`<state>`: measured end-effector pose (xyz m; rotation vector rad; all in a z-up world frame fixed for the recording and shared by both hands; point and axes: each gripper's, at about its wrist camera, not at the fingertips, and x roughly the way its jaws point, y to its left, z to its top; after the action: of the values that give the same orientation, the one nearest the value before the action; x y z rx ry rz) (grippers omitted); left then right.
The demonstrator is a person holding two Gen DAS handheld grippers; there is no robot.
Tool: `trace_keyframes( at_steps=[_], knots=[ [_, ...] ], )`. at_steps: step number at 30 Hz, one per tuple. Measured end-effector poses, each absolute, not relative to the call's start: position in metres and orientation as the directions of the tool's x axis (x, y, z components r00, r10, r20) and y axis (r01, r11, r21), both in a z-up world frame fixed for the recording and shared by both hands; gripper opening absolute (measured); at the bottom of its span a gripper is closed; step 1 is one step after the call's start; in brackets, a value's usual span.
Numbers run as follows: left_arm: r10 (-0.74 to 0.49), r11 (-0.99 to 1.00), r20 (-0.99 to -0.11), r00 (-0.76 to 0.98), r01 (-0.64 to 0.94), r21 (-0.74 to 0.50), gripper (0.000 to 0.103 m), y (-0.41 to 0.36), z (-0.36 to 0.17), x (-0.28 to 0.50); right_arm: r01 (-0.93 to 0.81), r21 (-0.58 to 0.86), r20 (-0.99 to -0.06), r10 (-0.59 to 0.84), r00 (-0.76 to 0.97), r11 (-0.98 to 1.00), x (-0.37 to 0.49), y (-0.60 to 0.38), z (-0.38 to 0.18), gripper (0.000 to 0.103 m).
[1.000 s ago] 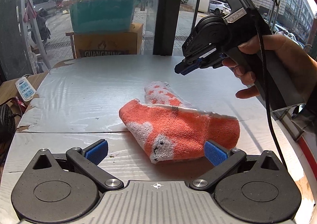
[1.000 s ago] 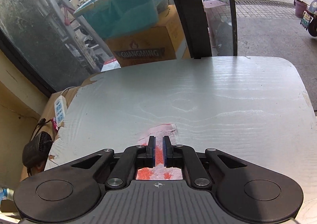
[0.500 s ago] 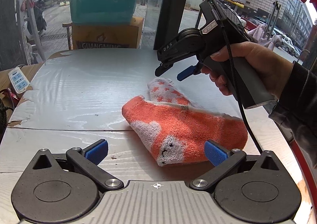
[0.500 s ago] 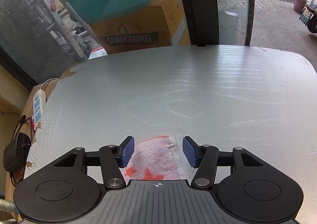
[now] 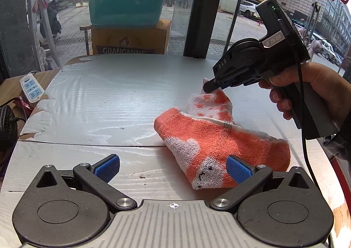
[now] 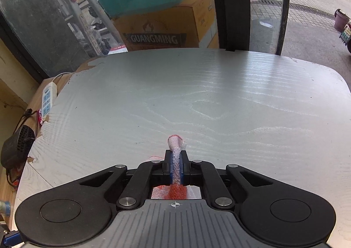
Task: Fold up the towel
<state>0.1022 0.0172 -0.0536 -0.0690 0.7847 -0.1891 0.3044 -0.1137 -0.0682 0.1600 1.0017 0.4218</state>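
An orange and white towel (image 5: 210,138) lies crumpled on the grey table (image 5: 114,103), right of centre in the left wrist view. My left gripper (image 5: 173,170) is open, low over the table, its right pad beside the towel's near end. My right gripper (image 5: 208,88) is shut on the towel's far corner and lifts it slightly. In the right wrist view, the pinched white corner (image 6: 175,149) sticks out between the closed pads of the right gripper (image 6: 175,171).
A white power strip (image 5: 30,88) lies at the table's left edge. Behind the glass stand a yellow cardboard box (image 5: 129,39) and a teal tub (image 5: 127,4). A black window post (image 5: 204,6) rises behind the table.
My right gripper was shut on the towel, opened half a second ago, and has now closed again on the far corner, lifting it. The left gripper stayed open.
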Motion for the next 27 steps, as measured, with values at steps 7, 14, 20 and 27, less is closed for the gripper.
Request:
trace_keyframes(
  at_steps=[7, 14, 20, 27],
  knots=[
    [-0.211, 0.977, -0.672, 0.710, 0.121, -0.178, 0.103, 0.018, -0.048, 0.121, -0.342, 0.396, -0.645, 0.523, 0.558, 0.852, 0.239, -0.150, -0.005, 0.006],
    [-0.249, 0.967, -0.649, 0.719, 0.148, -0.207, 0.102, 0.004, -0.042, 0.130, -0.433, 0.407, -0.575, 0.594, 0.562, 0.804, 0.175, -0.174, 0.025, 0.006],
    [-0.162, 0.984, -0.594, 0.788, 0.170, -0.043, 0.103, -0.022, -0.034, 0.108, -0.496, 0.438, -0.551, 0.660, 0.511, 0.750, 0.132, -0.182, 0.025, 0.006],
    [-0.031, 0.999, -0.652, 0.758, 0.036, -0.007, 0.103, -0.022, -0.031, 0.092, -0.504, 0.452, -0.530, 0.676, 0.511, 0.736, 0.088, -0.202, 0.024, 0.006]
  ],
)
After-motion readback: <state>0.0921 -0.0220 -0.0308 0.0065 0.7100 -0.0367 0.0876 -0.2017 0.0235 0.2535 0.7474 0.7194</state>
